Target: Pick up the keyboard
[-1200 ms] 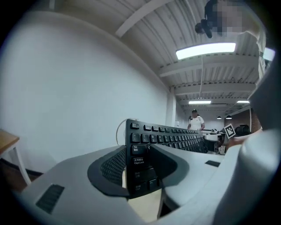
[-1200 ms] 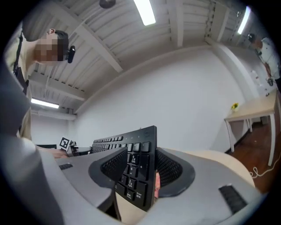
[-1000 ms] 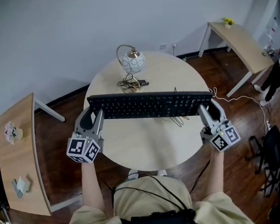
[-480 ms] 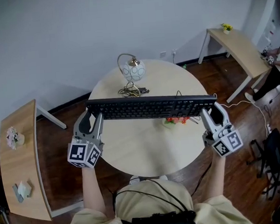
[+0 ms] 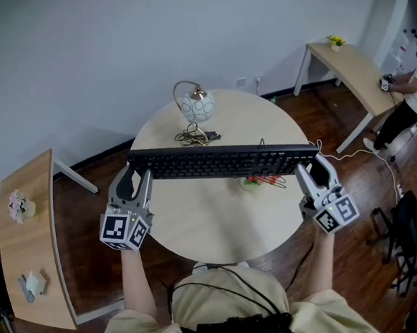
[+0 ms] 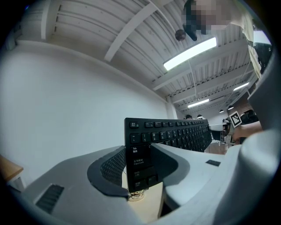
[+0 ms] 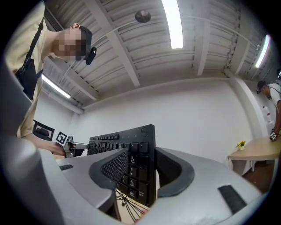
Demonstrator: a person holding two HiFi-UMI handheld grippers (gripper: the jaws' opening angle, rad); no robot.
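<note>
Jaws on both grippers are clamping down nearly closed on the keyboard [image 5: 222,161]: left gripper [image 5: 137,173] is pinching its left end, right gripper [image 5: 313,165] its right end, with the pads pressing front and back faces in both gripper views.

The surface is a round pale wood table [image 5: 213,223], sitting mid-frame in the head view. A lamp [image 5: 195,106] with a white patterned globe is standing at its far edge, with a tangle of dark cable [image 5: 195,134] beside the base. A small red and green item [image 5: 262,182] is showing just under the keyboard's right half; can't tell what it is.

The room has a grey wall [image 5: 113,47] across the top and a dark wood floor [image 5: 89,200]. A narrow wooden side table [image 5: 28,248] is running down the left edge and a desk [image 5: 355,68] is sitting upper right, with a person [image 5: 412,99] at the right edge beside it.

The keyboard is black and full-size with white legends, spanning between the grippers across the table's middle and hanging clear of the top, keys facing the head camera.
</note>
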